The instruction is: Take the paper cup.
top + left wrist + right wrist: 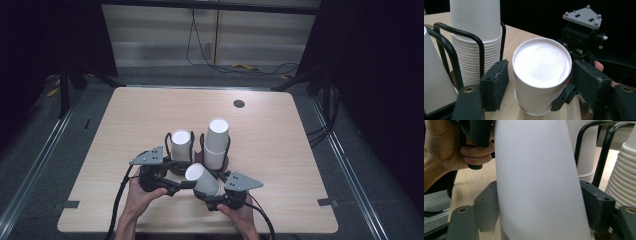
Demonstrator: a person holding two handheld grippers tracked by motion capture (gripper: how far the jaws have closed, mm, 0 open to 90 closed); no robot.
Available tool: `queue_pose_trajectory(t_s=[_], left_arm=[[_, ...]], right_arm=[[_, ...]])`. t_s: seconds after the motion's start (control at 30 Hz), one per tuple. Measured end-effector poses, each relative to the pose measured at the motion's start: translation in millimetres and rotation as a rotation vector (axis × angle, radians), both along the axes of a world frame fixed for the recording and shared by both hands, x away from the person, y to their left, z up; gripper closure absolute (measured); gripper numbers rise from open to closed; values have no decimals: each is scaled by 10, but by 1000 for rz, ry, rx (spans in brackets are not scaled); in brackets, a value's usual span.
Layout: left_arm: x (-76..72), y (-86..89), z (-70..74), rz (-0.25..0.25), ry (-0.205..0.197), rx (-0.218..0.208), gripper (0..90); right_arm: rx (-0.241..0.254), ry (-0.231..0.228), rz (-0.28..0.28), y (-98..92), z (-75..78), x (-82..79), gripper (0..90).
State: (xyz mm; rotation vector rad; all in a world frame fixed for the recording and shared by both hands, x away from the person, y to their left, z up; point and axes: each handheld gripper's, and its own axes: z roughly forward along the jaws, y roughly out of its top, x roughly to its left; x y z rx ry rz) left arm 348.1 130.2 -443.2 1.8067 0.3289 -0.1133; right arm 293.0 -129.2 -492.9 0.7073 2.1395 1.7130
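Right hand-held gripper [209, 192] clamps a light, easily crushed white paper cup [202, 178] mid-wall; left hand-held gripper [184, 185], alongside, brackets its base unclenched.

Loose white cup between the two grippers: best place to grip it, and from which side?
Grip the loose cup on its side wall near the wide rim end, jaws straddling it from the person's side, as the right gripper already does. It tapers toward the closed base, so pads nearer the base would probably slip. The cup stacks block the far side.

Light wood table [125, 115] on grey floor [35, 160], dark surrounds (cables [235, 65] at back wall).
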Motion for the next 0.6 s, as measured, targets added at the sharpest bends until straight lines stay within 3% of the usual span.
queue_pose_trajectory(t_s=[0.23, 0.33, 0.6], left_arm=[[5, 14, 7, 2, -10, 13, 227], [-16, 36, 11, 33, -28, 31, 194], [-43, 146, -21, 86, -34, 31, 172]], right_arm=[[-25, 26, 22, -15, 10, -3, 255], [-39, 44, 21, -27, 8, -5, 255], [-47, 60, 26, -67, 30, -14, 256]])
